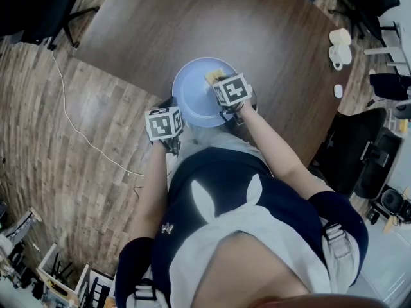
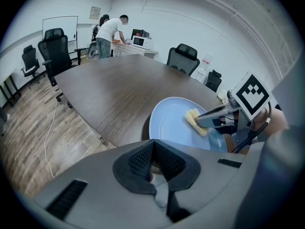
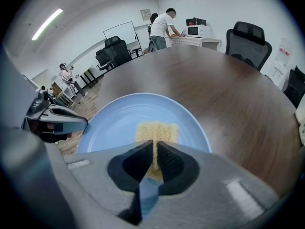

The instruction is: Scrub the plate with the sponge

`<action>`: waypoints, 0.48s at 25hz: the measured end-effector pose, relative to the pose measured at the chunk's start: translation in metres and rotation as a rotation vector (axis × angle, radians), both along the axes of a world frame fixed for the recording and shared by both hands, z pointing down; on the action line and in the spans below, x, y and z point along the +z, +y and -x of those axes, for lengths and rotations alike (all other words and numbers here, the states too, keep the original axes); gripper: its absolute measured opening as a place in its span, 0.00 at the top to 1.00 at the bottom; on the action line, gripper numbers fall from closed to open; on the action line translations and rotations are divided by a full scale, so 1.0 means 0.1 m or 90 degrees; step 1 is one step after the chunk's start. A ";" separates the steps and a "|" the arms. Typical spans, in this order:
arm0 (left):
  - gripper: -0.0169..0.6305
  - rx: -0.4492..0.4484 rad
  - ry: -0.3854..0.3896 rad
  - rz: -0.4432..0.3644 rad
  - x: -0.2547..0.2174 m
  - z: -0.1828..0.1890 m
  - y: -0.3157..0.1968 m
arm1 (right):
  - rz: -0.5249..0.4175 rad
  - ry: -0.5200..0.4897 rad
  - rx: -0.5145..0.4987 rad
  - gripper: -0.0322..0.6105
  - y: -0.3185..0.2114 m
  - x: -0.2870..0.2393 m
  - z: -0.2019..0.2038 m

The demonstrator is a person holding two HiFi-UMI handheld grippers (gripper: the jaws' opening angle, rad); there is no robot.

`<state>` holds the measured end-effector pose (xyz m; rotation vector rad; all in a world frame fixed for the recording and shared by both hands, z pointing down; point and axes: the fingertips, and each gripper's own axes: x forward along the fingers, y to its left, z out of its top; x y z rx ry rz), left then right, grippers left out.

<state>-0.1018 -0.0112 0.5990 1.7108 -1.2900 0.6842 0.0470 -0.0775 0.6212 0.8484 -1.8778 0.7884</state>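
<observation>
Pale blue plate (image 1: 192, 98) is set down near the edge of the dark wood table (image 1: 270, 37), right in front of the person. A yellow sponge (image 3: 157, 128) is pinched between the jaws of the right gripper (image 3: 155, 144), which are closed tight on it. The sponge is laid against the plate's inner surface, over toward the right side of the dish as seen in the head view. The left gripper (image 2: 151, 143) is seen with its jaws brought fully together and nothing caught between them. Its tip is parked right at the plate's near-left rim, though actual contact can't really be made out. Black office chairs (image 2: 183, 58) are spotted round the far side of the table.
</observation>
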 end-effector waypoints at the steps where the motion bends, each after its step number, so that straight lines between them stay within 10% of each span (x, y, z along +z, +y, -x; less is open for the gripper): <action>1: 0.97 0.000 0.001 0.000 0.00 0.00 0.00 | 0.000 -0.001 -0.002 0.91 0.00 0.00 0.02; 12: 0.97 0.003 0.004 0.001 0.00 0.01 0.00 | -0.006 -0.033 -0.017 0.91 0.04 -0.01 0.22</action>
